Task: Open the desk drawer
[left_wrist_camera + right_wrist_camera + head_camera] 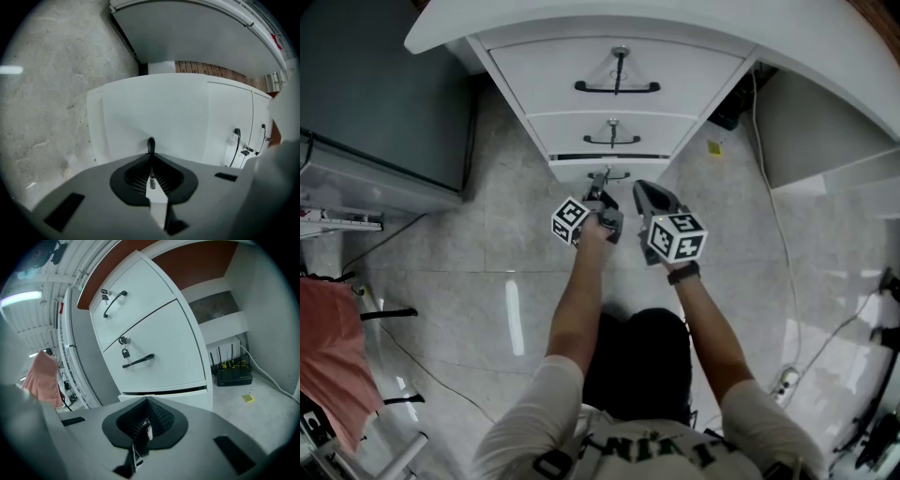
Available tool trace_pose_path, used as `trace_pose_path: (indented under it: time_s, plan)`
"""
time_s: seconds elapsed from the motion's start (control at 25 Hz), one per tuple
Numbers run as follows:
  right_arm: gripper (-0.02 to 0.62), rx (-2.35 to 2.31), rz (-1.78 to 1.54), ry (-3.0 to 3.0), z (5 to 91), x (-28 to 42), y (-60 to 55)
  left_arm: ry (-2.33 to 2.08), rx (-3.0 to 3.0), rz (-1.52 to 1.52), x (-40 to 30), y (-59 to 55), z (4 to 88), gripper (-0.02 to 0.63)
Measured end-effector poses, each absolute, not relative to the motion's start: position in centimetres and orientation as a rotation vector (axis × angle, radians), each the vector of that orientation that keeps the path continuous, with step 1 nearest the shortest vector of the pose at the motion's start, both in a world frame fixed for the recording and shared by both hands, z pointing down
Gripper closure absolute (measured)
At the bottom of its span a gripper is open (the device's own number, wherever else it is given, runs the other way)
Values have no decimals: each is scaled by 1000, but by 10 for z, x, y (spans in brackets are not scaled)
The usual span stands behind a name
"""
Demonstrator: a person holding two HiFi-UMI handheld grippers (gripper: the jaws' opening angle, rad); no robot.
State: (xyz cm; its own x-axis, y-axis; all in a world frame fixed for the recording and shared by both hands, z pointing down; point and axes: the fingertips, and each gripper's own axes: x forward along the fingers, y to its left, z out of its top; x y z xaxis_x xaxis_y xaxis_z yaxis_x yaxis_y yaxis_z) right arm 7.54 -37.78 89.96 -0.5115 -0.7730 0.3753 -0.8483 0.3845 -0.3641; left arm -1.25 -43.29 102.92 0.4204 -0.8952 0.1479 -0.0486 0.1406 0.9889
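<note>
Drawer stack [562, 75] beneath the desk [581, 19]; a router [233, 373], seemingly, on the floor [267, 399] to its right

free: floor [469, 281] | ahead: drawer unit [614, 103] | left: grey cabinet [384, 94]

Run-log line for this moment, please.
left hand-held gripper: shut on bottom drawer handle | right hand-held gripper: shut, empty | bottom drawer: ajar

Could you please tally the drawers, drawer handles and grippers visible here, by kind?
Drawers: 3 - top drawer, middle drawer, bottom drawer
Handles: 3 - top handle, middle handle, bottom handle
Grippers: 2 - left gripper, right gripper
Total: 8
</note>
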Motion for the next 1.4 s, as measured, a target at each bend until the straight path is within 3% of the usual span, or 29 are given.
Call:
trace_pose_path:
  time_s: [1.4]
  plan:
    - [595,1512,764,-2533,875,78,-311,-958,1251,-734,-20,-324,1033,591]
